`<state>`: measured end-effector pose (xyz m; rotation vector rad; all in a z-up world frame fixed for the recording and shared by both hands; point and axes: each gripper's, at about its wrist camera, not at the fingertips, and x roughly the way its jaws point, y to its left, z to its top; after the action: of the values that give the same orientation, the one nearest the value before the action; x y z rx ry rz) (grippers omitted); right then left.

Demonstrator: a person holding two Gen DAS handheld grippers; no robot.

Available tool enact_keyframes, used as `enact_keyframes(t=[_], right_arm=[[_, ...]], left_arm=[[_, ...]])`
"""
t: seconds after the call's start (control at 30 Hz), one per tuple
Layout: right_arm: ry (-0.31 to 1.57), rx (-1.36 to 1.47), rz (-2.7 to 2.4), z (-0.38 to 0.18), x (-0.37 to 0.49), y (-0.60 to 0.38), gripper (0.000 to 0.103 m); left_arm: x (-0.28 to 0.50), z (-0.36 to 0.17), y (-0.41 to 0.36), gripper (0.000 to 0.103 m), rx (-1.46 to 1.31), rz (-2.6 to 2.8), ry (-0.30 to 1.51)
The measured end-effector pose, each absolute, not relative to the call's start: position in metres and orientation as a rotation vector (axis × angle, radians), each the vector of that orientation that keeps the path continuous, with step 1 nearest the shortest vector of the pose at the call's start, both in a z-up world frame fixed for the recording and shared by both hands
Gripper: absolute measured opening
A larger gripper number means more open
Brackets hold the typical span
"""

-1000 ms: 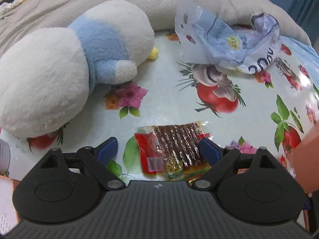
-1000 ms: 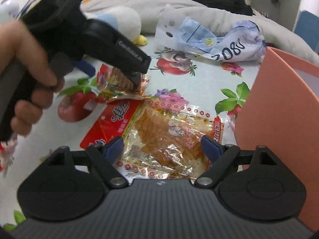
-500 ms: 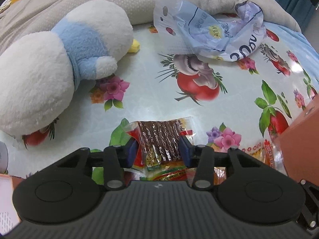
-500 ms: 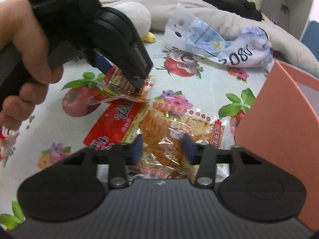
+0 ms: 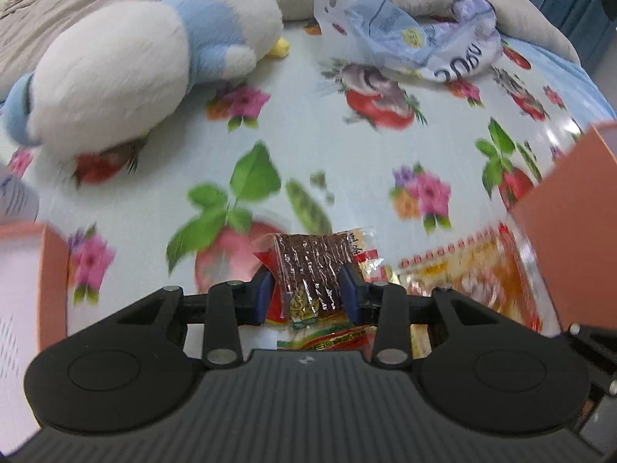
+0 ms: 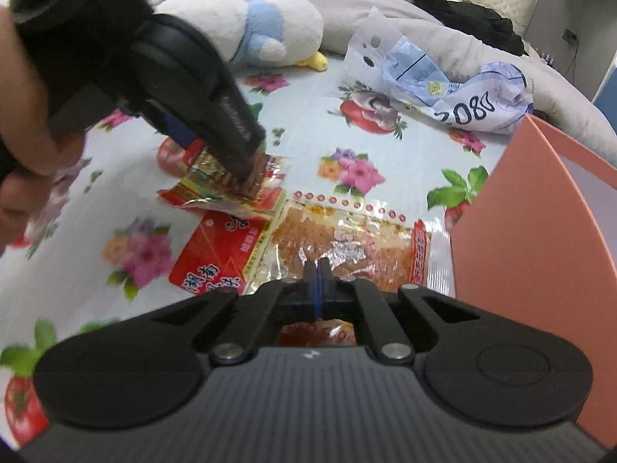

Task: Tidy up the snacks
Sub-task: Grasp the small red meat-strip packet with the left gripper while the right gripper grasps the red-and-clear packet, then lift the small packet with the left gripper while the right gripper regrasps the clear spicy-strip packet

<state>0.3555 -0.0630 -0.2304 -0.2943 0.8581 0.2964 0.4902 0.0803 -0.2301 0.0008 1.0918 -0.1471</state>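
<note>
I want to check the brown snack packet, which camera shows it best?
The left wrist view: the brown snack packet sits centred between the left hand-held gripper's pads, its strips clear. In the right wrist view, that hand-held gripper covers most of it.

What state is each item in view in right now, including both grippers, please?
left gripper: shut on the dark snack packet, jaws just closing
right gripper: shut, pinching the orange snack packet, jaws just closing
orange box: upright beside the packets
plastic bag: crumpled, lying on the tablecloth
plush toy: lying on its side
</note>
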Motion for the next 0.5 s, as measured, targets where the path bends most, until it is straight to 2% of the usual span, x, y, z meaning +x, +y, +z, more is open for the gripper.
enact_keyframes(t=[0.23, 0.5], right_arm=[[0.921, -0.238, 0.341, -0.226, 0.310, -0.073, 0.003], [0.905, -0.316, 0.394, -0.223, 0.255, -0.076, 0.003]], left_arm=[[0.430, -0.229, 0.089, 0.042, -0.051, -0.116, 1.119], [0.359, -0.226, 0.093, 0.042, -0.089, -0.071, 1.122]])
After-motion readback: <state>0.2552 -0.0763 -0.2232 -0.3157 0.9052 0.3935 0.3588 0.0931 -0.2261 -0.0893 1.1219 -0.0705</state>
